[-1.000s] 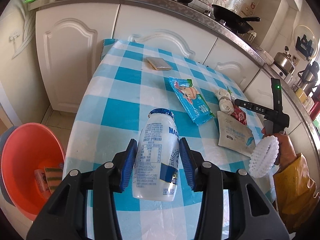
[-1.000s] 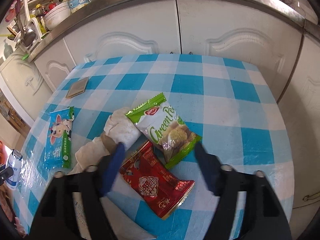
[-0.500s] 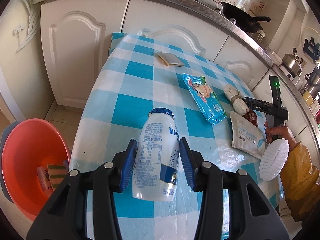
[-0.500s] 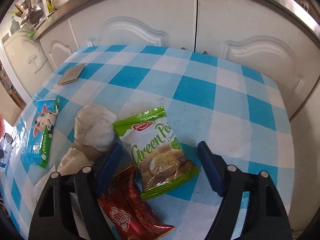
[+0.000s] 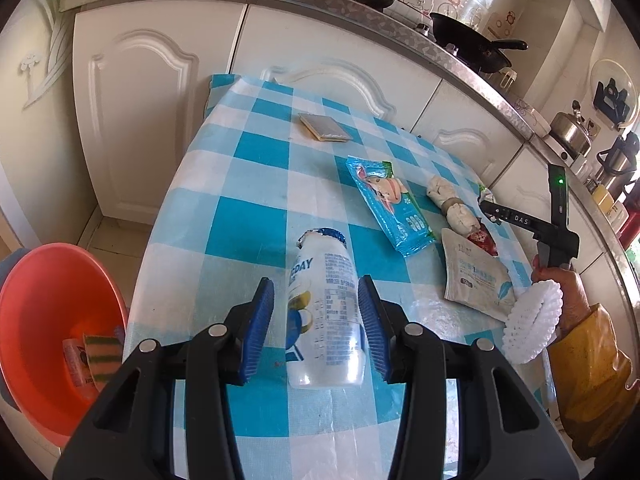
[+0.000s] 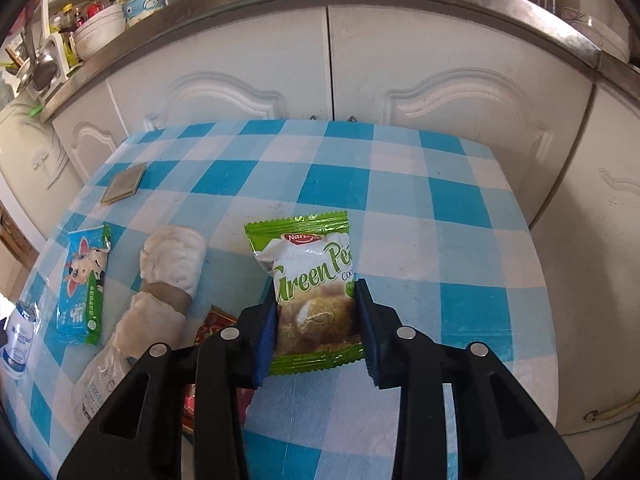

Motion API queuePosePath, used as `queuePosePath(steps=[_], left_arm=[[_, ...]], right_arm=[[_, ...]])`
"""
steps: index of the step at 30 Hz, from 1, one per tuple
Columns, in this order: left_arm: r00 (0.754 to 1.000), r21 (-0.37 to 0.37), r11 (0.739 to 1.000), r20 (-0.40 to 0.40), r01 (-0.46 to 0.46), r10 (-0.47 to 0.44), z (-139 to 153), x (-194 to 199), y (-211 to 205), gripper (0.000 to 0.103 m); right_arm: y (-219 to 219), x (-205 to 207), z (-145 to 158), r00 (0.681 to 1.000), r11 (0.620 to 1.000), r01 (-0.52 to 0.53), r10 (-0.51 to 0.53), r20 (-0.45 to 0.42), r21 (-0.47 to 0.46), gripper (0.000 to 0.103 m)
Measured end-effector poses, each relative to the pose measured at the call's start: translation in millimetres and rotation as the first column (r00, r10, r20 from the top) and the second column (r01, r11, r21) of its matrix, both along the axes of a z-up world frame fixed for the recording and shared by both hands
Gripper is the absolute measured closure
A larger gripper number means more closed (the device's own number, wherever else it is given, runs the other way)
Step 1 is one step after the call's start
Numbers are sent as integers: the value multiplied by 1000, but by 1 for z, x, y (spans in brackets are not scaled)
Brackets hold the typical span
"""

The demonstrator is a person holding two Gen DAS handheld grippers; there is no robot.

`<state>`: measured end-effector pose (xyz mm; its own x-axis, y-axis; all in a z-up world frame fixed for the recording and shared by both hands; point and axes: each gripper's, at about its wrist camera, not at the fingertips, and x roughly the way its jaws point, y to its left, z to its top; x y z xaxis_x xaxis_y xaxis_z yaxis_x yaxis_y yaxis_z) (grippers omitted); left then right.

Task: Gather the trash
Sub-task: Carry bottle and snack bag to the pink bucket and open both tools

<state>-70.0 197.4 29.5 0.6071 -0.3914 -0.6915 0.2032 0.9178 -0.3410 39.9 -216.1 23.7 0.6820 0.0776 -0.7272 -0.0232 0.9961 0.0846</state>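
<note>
A white plastic bottle (image 5: 324,308) with a torn foil top hangs over the near part of the checked tablecloth (image 5: 248,216), and my left gripper (image 5: 316,284) is shut on it. In the right wrist view a green pea snack packet (image 6: 308,280) lies between the blue pads, which are closing and press on both its sides; my right gripper (image 6: 316,288) is shut on it. Left of that packet lie a crumpled white tissue roll (image 6: 172,264), a red packet (image 6: 212,324), a blue cow-print wrapper (image 6: 84,280) and a white pouch (image 6: 100,376).
An orange basin (image 5: 44,320) holding a sponge stands on the floor left of the table. A small square pad (image 5: 324,128) lies at the table's far end. White cabinets (image 6: 328,68) stand close behind. A white foam net (image 5: 532,320) hangs by the hand in a yellow sleeve (image 5: 588,340).
The right jaws have narrowed from wide apart to pressing on the green packet, which has come in between them. The bottle in the left gripper now shows another side of its label.
</note>
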Motion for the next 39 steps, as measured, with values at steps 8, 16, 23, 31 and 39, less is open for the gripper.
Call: queuePosePath(steps=[8, 16, 23, 31, 39], left_arm=[[999, -5, 999, 22, 43, -43, -3, -8, -3, 58], [997, 51, 996, 3, 74, -74, -14, -2, -17, 53], [998, 38, 998, -22, 52, -51, -20, -2, -19, 59], [1000, -15, 1000, -3, 4, -4, -8, -25, 13, 59], [992, -49, 991, 16, -127, 128, 3, -54, 92, 59]], right_arm=[[12, -57, 52, 992, 997, 43, -51, 117, 70, 66], [44, -124, 73, 983, 991, 23, -46, 178, 130, 66], [83, -157, 73, 988, 989, -45, 23, 155, 141, 66], [142, -169, 58, 986, 966, -159, 144, 88, 202, 66], [217, -164, 52, 952, 929, -305, 303, 39, 211, 66]])
